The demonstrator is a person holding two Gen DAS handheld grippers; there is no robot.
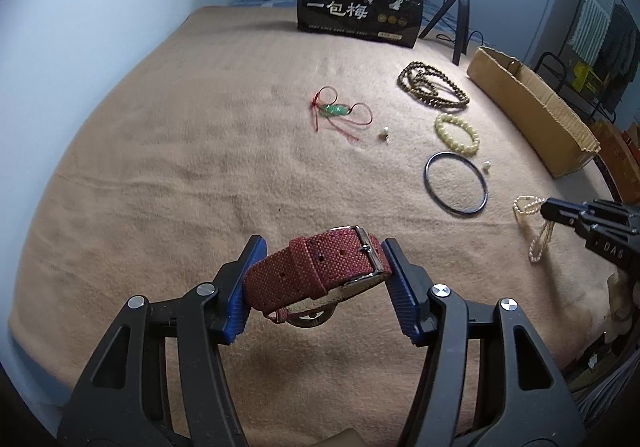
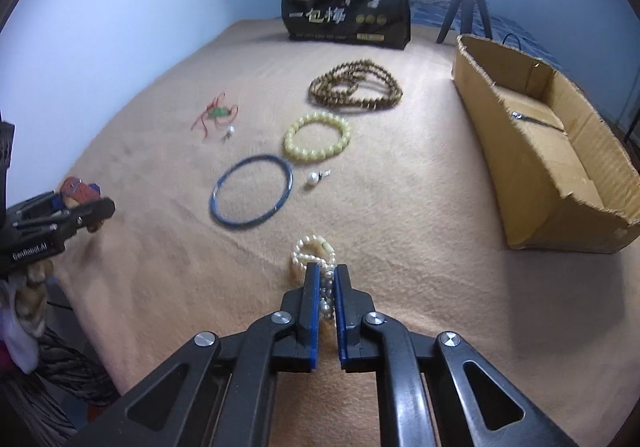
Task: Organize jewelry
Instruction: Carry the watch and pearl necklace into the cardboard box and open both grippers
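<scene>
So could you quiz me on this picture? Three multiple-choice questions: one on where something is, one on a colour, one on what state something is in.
1. Where does the cardboard box sit, in the right wrist view?
A. right of the jewelry
B. left of the jewelry
C. on the black bag

2. What colour is the watch strap?
A. green
B. red
C. white

3. How stand the jaws of the right gripper?
A. wide open, empty
B. out of sight
C. shut on the pearl bracelet

Answers: A, the box lies along the blanket's right edge; B, woven red; C, pearls show between the blue pads.
</scene>
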